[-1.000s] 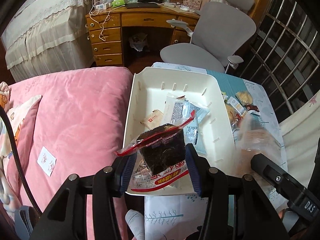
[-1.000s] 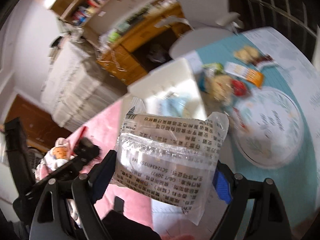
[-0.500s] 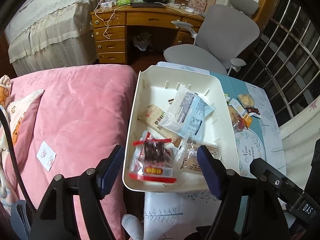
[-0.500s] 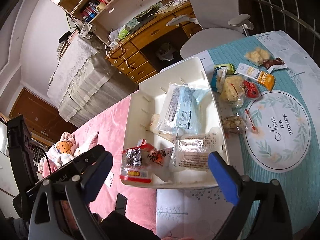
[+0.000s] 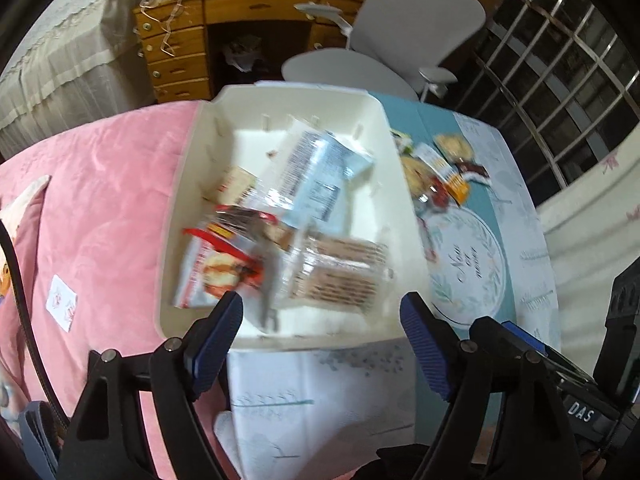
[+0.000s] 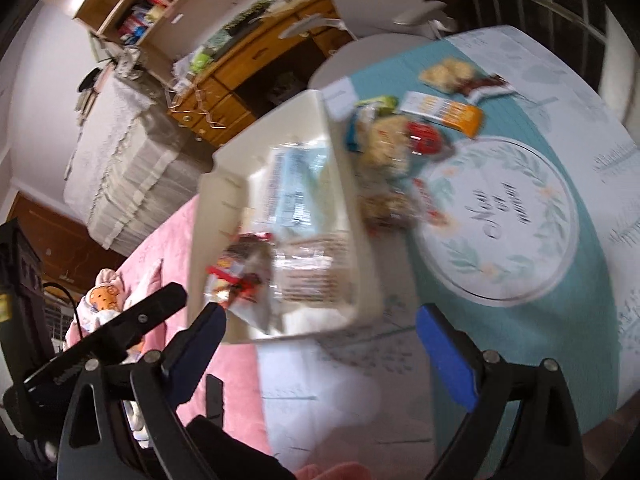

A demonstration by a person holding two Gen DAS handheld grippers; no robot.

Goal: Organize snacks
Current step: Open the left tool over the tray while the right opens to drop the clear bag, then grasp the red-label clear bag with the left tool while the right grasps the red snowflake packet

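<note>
A: Where are the snacks?

B: Several lie in the white tray point(image 5: 404, 216), which sits on the counter point(image 5: 516, 216) with its left edge beside the pink bed point(image 5: 104, 200). Near the front there is a red and white packet point(image 5: 216, 268), and just right of it a clear packet with brown print point(image 5: 340, 276). A pale blue packet point(image 5: 320, 176) lies farther back.

A: And outside the tray?

B: A small heap stays on the counter to the tray's right: an orange packet point(image 6: 444, 110), a red one point(image 6: 424, 138), and some pale yellowish pieces point(image 6: 386, 144). The blur hides finer detail.

A: What about the tongs?

B: The left tongs point(image 5: 320, 344) are spread wide, holding nothing, at the tray's near edge. The right tongs point(image 6: 320, 348) are also wide apart and empty, over the tray's near right corner.
</note>
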